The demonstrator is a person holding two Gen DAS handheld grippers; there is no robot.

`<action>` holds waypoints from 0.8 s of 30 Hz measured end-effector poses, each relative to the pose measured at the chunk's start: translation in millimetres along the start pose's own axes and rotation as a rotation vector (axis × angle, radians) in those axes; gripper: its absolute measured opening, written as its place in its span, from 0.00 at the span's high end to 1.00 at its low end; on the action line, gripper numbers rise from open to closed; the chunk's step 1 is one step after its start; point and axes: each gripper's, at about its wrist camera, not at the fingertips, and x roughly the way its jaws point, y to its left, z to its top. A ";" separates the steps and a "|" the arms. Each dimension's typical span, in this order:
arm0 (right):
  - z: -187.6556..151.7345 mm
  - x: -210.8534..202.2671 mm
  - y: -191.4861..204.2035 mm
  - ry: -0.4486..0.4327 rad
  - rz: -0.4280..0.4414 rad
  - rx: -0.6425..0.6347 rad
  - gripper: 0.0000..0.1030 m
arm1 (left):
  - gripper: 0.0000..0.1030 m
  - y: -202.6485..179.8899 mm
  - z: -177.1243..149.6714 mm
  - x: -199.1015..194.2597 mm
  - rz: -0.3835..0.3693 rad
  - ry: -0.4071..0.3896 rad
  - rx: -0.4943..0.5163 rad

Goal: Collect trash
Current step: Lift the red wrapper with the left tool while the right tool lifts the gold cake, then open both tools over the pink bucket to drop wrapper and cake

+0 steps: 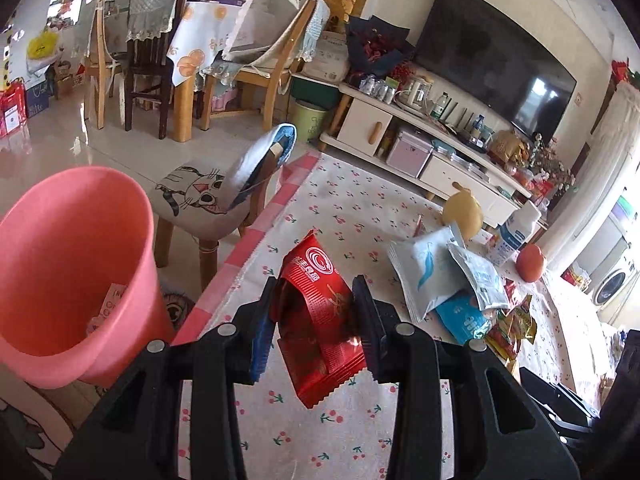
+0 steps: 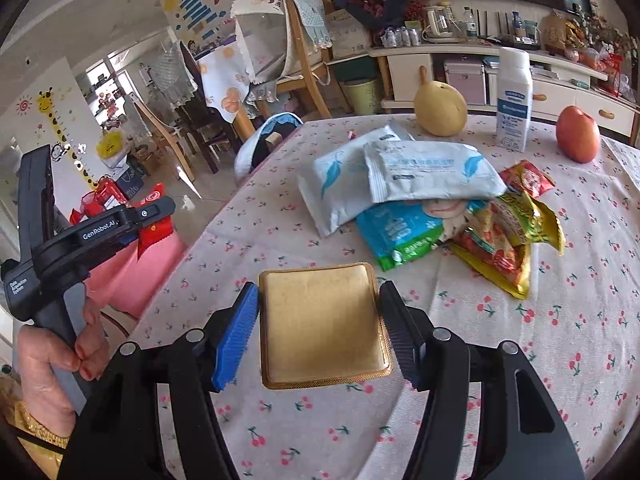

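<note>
A living room with a dining set and a television stand lies behind a table (image 2: 580, 360) spread with a cherry-print cloth. The pink bin (image 1: 72, 264) stands on the floor just off the table's edge and serves as the landmark here. The left gripper (image 1: 316, 312) is clenched on a red wrapper (image 1: 316, 320), held above the cloth near the bin's rim but not yet over its mouth. The right gripper (image 2: 320, 320) grasps a flat gold tray (image 2: 324, 324) by its two side edges, farther from the bin, over the middle of the table. Farther still from the bin lies a heap of loose packets (image 2: 420, 200), white, blue and yellow, with a pear (image 2: 440, 108), a white bottle (image 2: 514, 100) and an apple (image 2: 578, 134) beyond it. The step in hand looks like carrying two picked pieces to the bin. Next, the red wrapper needs to come over the bin's opening before the jaws let go, then the tray likewise; the heap remains to be collected.
</note>
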 end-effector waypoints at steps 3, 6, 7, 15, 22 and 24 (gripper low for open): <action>10.2 9.9 28.3 -0.005 0.036 -0.027 0.39 | 0.62 17.4 6.7 -5.7 0.024 -0.024 -0.029; 22.1 20.1 60.6 -0.012 0.077 -0.065 0.39 | 0.62 38.4 14.5 -11.2 0.066 -0.052 -0.060; 26.6 23.0 71.5 -0.014 0.091 -0.077 0.39 | 0.62 47.0 16.9 -12.6 0.078 -0.058 -0.078; 60.8 53.8 159.6 -0.022 0.208 -0.170 0.39 | 0.62 133.6 30.1 -24.1 0.217 -0.096 -0.276; 77.5 95.0 225.5 0.000 0.311 -0.231 0.39 | 0.62 193.1 31.3 -32.2 0.273 -0.104 -0.402; 80.2 109.2 238.4 0.015 0.340 -0.223 0.39 | 0.62 205.1 29.9 -31.9 0.272 -0.099 -0.430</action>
